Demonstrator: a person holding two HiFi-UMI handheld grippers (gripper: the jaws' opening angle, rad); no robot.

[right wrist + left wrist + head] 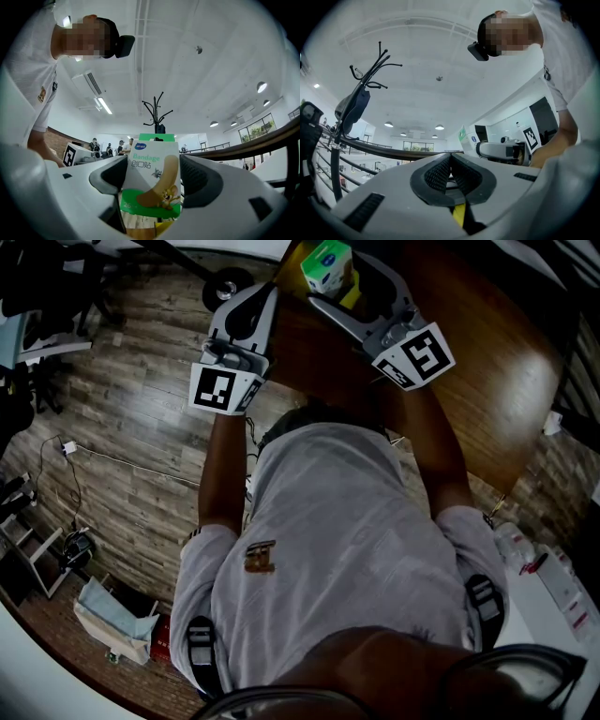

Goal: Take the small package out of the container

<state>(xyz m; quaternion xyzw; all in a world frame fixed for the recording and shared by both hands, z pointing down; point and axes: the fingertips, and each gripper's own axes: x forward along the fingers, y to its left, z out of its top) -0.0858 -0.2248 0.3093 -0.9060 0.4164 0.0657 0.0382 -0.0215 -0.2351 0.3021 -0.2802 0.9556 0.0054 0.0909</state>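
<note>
The small package [152, 180] is a white and green bandage box with a cartoon print. My right gripper [152, 174] is shut on it, a dark pad pressing each side, and both point up at the ceiling. From the head view the box [327, 266] shows at the top, in the right gripper [336, 282], above the brown table [497, 362]. My left gripper [450, 171] is shut with its pads touching and nothing between them; it is raised beside the right one, over the table's left edge [255, 301]. No container shows in any view.
The person's white shirt [347, 549] fills the middle of the head view. Wood floor [141, 437] lies to the left, with a chair wheel [225, 285] and a white bag [112, 615]. A coat rack [356, 103] stands nearby. Several people [110, 147] stand far off.
</note>
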